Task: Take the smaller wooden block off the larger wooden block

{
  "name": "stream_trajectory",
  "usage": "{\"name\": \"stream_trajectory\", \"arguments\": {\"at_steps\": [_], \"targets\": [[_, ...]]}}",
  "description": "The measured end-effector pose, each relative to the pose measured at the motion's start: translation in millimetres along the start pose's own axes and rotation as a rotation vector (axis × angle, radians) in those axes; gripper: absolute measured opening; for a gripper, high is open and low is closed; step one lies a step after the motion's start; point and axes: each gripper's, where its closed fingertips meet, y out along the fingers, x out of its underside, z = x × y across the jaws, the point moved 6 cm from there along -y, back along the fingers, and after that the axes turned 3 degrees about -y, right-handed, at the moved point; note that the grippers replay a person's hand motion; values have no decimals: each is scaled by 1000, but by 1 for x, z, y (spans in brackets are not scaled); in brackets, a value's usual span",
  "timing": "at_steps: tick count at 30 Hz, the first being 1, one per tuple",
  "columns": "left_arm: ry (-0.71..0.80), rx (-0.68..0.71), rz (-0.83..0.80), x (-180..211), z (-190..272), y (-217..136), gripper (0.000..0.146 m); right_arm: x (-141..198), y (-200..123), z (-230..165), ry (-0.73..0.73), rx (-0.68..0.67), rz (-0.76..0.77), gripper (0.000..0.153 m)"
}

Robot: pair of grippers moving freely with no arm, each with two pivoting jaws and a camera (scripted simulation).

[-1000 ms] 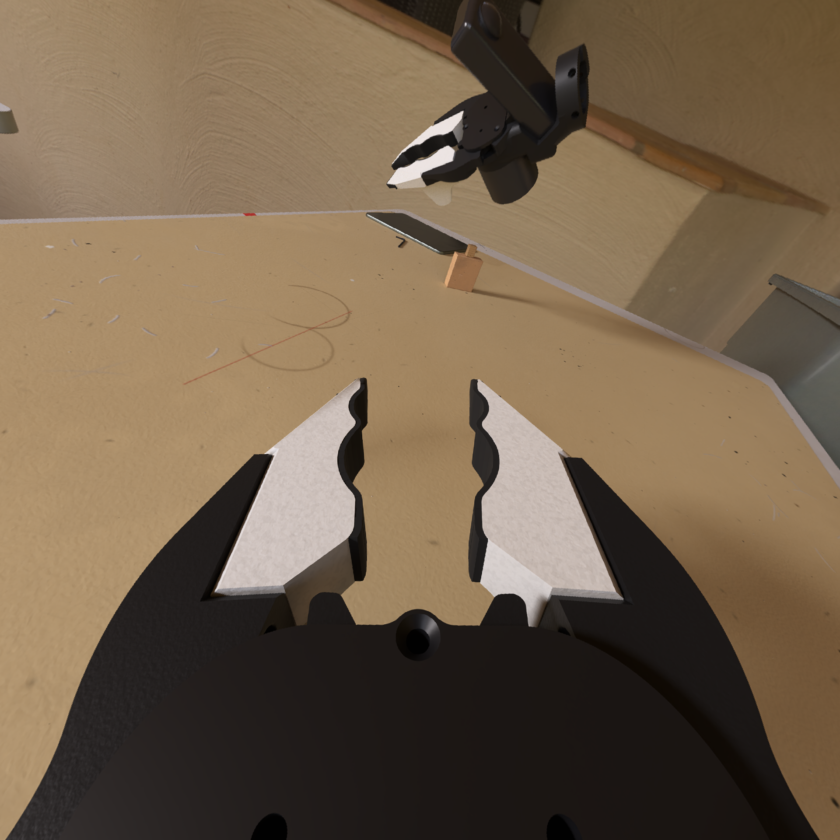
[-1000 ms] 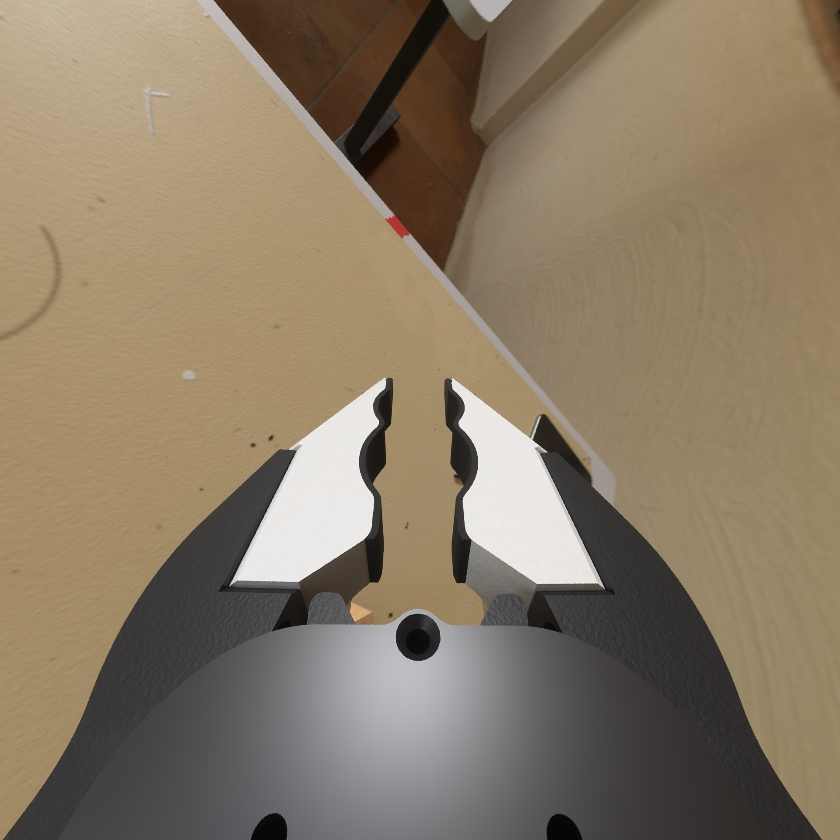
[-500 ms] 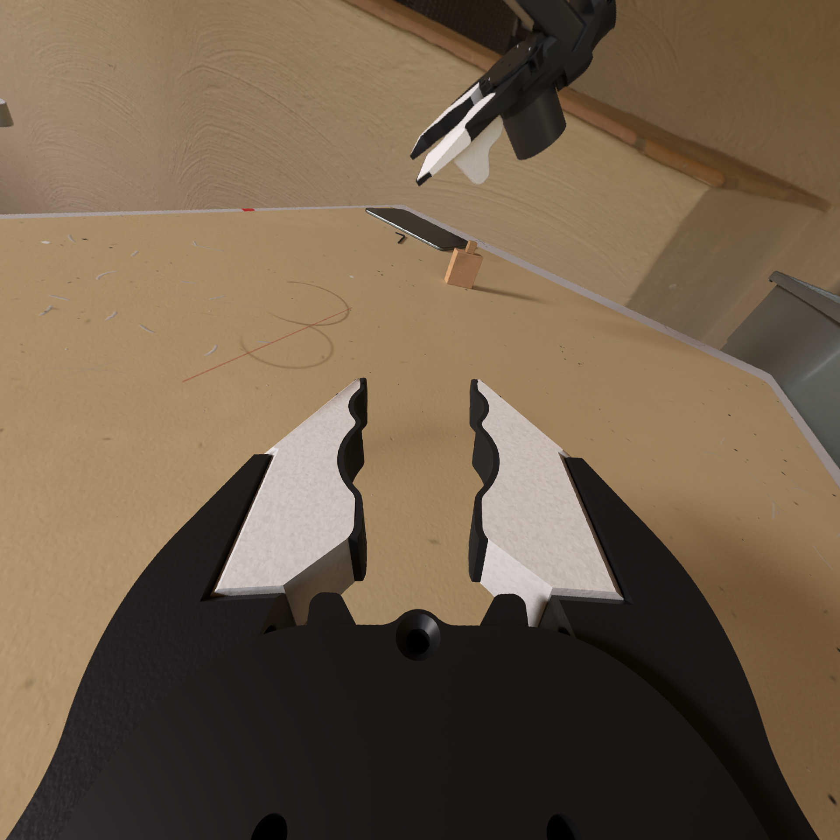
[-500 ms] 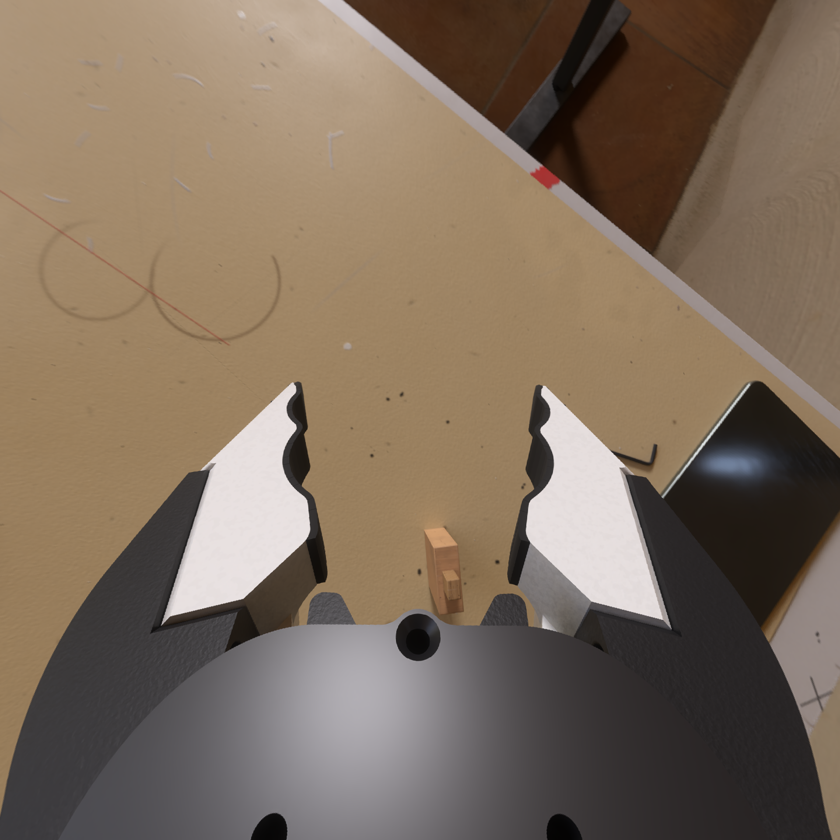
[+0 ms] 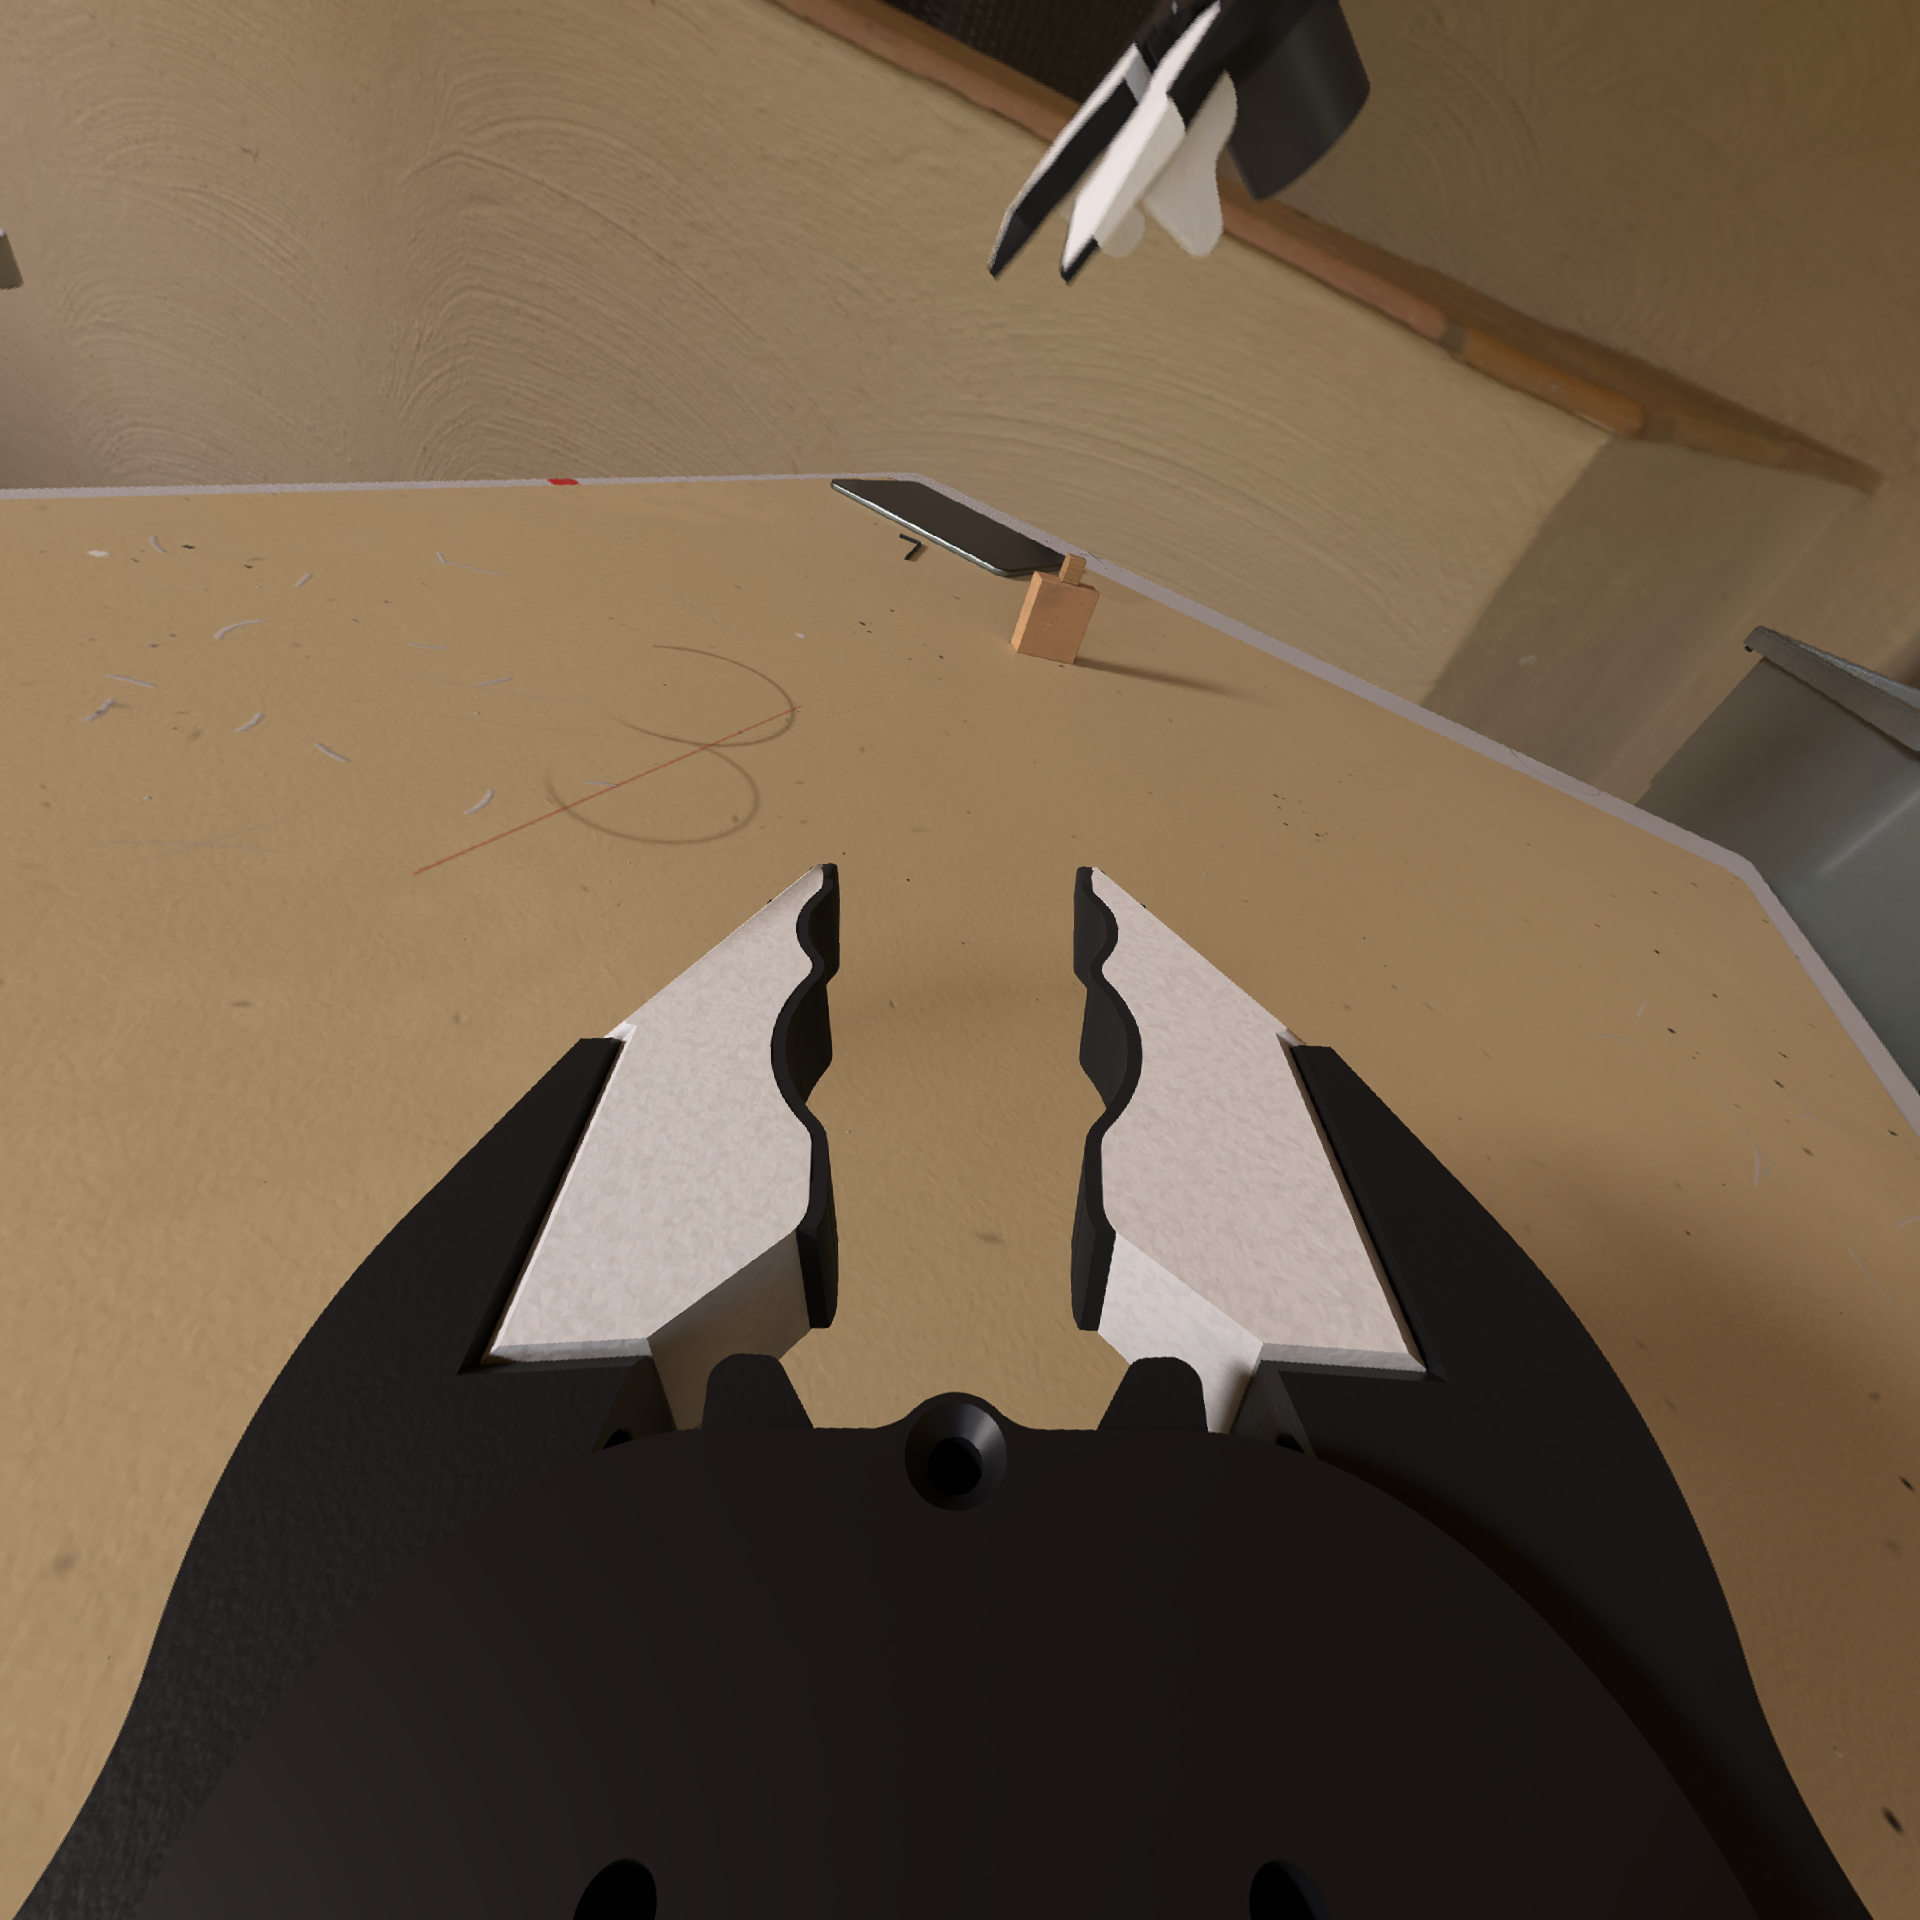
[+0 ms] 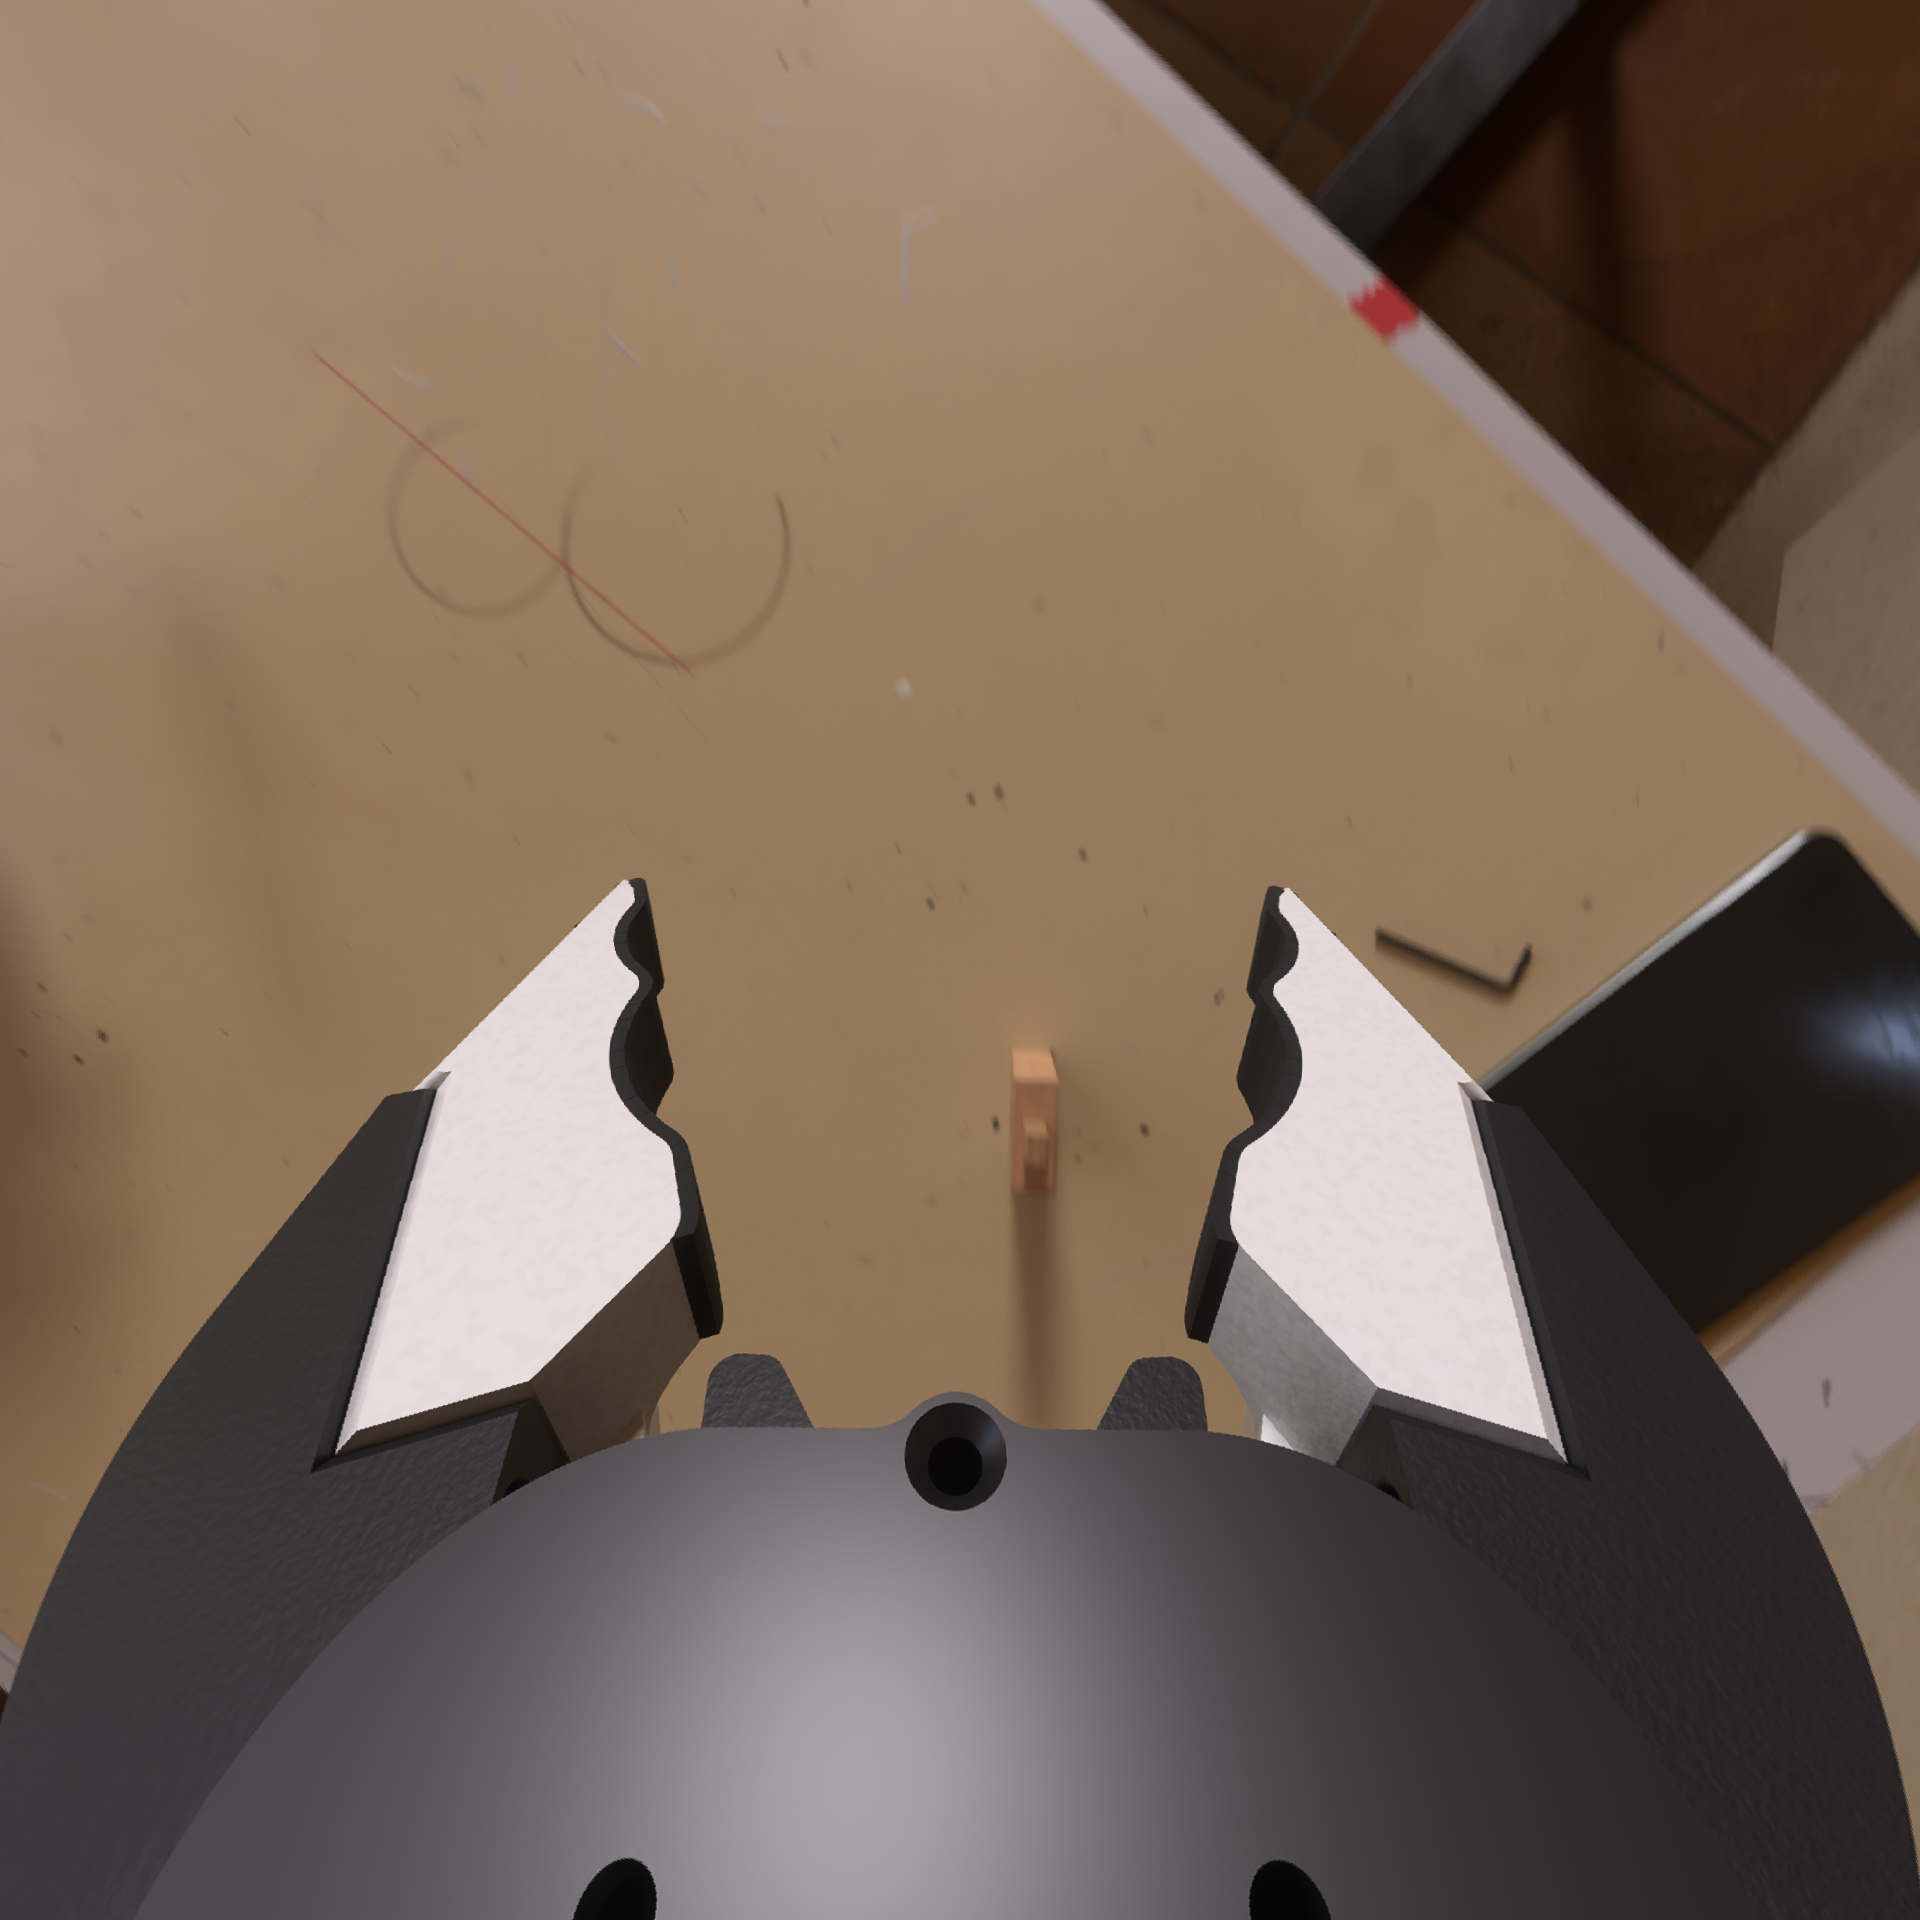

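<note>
The larger wooden block (image 5: pixel 1054 619) stands upright on the tan table near its far right edge, with the smaller wooden block (image 5: pixel 1072 568) on top. From above in the right wrist view, the larger block (image 6: pixel 1033 1089) and smaller block (image 6: pixel 1036 1139) lie far below, between my fingers. My right gripper (image 6: pixel 956 888) is open wide, empty, high above them; it shows in the left wrist view (image 5: pixel 1029 265) at the top. My left gripper (image 5: pixel 956 871) is open, empty, low over the table, far from the blocks.
A black phone (image 6: pixel 1756 1081) lies at the table edge right of the blocks, also in the left wrist view (image 5: pixel 935 525). A small hex key (image 6: pixel 1465 961) lies beside it. Pencil circles with a red line (image 6: pixel 592 540) mark the table. A grey cabinet (image 5: pixel 1808 769) stands off the right edge.
My right gripper has opened wide, risen and tilted to look down on the blocks, which now sit between its fingers. My left gripper has stayed still.
</note>
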Motion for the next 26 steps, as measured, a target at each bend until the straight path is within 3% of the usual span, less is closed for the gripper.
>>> {"name": "stream_trajectory", "arguments": {"at_steps": [5, 8, 11, 16, 26], "targets": [[2, 8, 5, 0, 1, 0, 45, 71, 19, 17, -10, 35, -202, 94], [4, 8, 0, 0, 1, 0, 45, 105, 47, 19, -23, 5, -360, 60], [5, 3, 0, 0, 1, 0, 45, 120, 64, 20, 8, -30, -387, 11], [2, 0, -3, 0, 1, 0, 45, 134, 58, 21, 239, -61, -274, 8], [0, 13, 12, 0, 1, -1, 45, 206, 23, -14, 550, 138, -224, 7]]}}
